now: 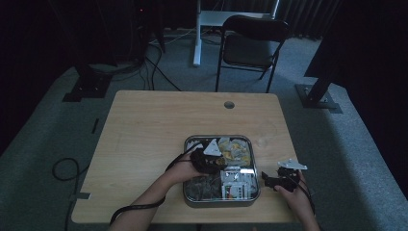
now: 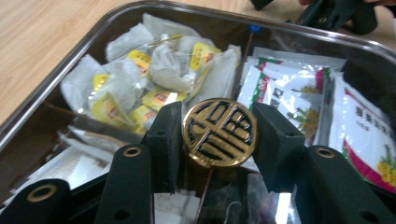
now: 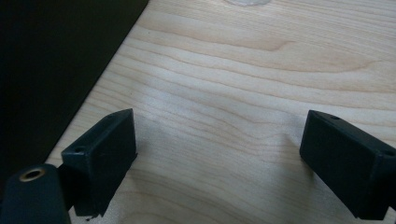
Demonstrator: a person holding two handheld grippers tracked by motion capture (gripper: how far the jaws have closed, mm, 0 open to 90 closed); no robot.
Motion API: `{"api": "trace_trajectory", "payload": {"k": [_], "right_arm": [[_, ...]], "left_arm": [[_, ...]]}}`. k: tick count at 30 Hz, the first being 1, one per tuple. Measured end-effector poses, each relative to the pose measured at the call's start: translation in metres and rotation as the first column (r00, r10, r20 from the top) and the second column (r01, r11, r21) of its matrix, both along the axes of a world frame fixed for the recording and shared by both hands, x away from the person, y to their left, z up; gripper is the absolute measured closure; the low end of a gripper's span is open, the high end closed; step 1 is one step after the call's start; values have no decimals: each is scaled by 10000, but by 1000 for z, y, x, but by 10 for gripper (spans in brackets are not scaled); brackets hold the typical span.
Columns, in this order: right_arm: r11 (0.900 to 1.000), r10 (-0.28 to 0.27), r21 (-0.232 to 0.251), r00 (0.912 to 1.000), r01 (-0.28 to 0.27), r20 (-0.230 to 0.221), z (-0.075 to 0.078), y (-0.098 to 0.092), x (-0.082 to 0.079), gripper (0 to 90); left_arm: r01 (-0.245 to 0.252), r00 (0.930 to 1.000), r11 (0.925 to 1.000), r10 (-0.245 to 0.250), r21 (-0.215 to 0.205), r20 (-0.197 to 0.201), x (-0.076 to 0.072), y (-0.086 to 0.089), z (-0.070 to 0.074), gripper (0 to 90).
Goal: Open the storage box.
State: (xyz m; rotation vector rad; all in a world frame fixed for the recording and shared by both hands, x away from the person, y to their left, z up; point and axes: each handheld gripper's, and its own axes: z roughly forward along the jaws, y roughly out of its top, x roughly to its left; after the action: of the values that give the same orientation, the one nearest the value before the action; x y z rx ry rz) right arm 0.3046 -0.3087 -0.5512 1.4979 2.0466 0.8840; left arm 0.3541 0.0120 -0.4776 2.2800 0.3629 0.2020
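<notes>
Round gold-and-black embossed knob (image 2: 219, 133): sat at lower centre of the left gripper view, face toward the camera, on a short dark stem over the tin's middle.
Left tool (image 2: 218, 140): closed on the knob, one black pad touching each side of it; in the high view the left tool (image 1: 208, 159) lay over the centre of the tin, grey three-cornered plate on top.
Left hand (image 1: 185, 169): came in from the lower middle of the high view, at the tin's left wall, a black cable trailing back along the forearm.
Square silver metal tin with rounded corners (image 1: 219, 201): stood on the surface at lower centre-right of the high view; its rim (image 2: 56, 88) ran along the upper left of the left gripper view.
White-and-yellow wrapped tea bags (image 2: 154, 77): heaped loosely in the compartment at upper left of the left gripper view, behind the knob.
White sachets printed in green, red and yellow (image 2: 299, 100): stacked on edge in the compartment at right of that view, just beside the knob.
Right tool (image 3: 219, 163): jaws stood wide apart with nothing between them, over bare wood; in the high view the right tool (image 1: 274, 180) rested just right of the tin.
Right hand (image 1: 293, 192): at lower right of the high view, apart from the tin.
Light wooden surface (image 1: 144, 130): bare across its left and upper parts.
</notes>
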Motion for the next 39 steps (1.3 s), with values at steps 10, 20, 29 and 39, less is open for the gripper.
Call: {"api": "trace_trajectory", "payload": {"k": [10,20,29,39], "right_arm": [[10000,-2,1,10000,2,-1,0,0,0,101],[10000,-2,2,10000,2,-3,0,0,0,101],[10000,2,-7,10000,-2,7,0,0,0,101],[10000,5,-4,10000,-5,7,0,0,0,101]], "left_arm": [[-28,10000,9998,26,214,87,0,-3,1,584],[-55,9996,9991,43,419,280,-3,-5,7,591],[129,9985,9994,-145,321,528,-6,-4,27,591],[-182,9978,9997,170,182,645,-4,14,43,591]]}}
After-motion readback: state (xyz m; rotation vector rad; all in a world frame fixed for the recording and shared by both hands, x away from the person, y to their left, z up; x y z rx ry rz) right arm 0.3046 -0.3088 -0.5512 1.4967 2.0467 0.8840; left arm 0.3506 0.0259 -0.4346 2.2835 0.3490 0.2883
